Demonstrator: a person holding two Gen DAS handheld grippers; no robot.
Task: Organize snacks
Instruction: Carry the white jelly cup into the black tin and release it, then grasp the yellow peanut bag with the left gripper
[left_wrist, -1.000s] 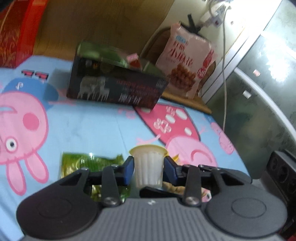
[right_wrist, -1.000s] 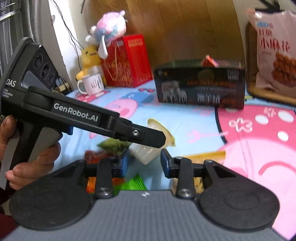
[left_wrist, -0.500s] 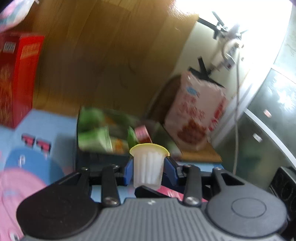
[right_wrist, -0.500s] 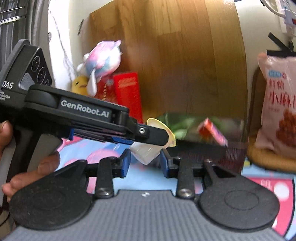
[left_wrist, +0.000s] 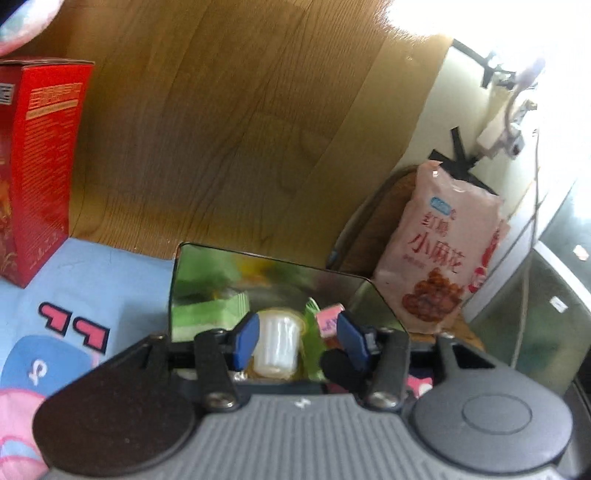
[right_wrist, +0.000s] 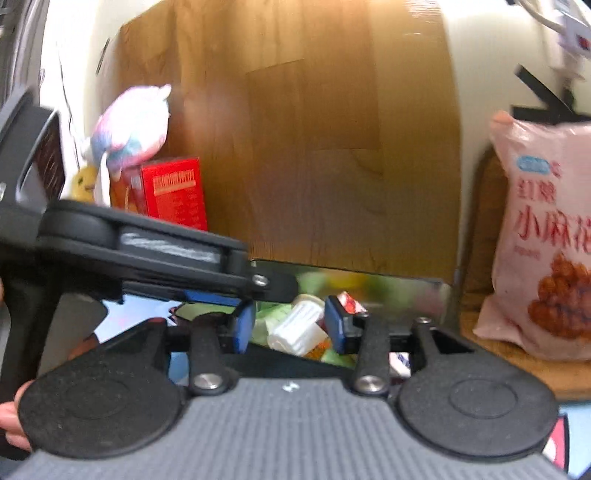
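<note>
Left wrist view: the left tongs (left_wrist: 297, 341) are hanging over an open box (left_wrist: 273, 291) with shiny inner walls, sitting on a cartoon-print sheet (left_wrist: 103, 280). Their blue pads are standing spread apart, wider than the small white jelly cup (left_wrist: 277, 345) showing between them. The cup is lying down among green packets (left_wrist: 210, 314) and a pink sweet (left_wrist: 330, 320) inside the box, so it is likely released, though whether a pad is touching it cannot be told. The box is the gathering place for the snacks, which explains the tongs hovering just above its near rim. A red carton (left_wrist: 37, 155) is standing far left, and a pink snack bag (left_wrist: 448, 247) is leaning far right on a wooden seat, well apart from the box.

Right wrist view: the right tongs (right_wrist: 291, 325) are also standing open and holding nothing, pointing at the same box (right_wrist: 424, 291) from the near side. The cup (right_wrist: 299, 326) is lying tilted in the box. The left tongs (right_wrist: 275, 286) are reaching in from the left, a hand (right_wrist: 11, 417) gripping their handle. Room is tight here: both tools are crowding the near rim, so lifting straight up and back looks the safest exit. The pink bag (right_wrist: 543, 236) is bounding the right side; a soft toy (right_wrist: 129, 125) is sitting on the red carton (right_wrist: 173, 192) far left.
</note>
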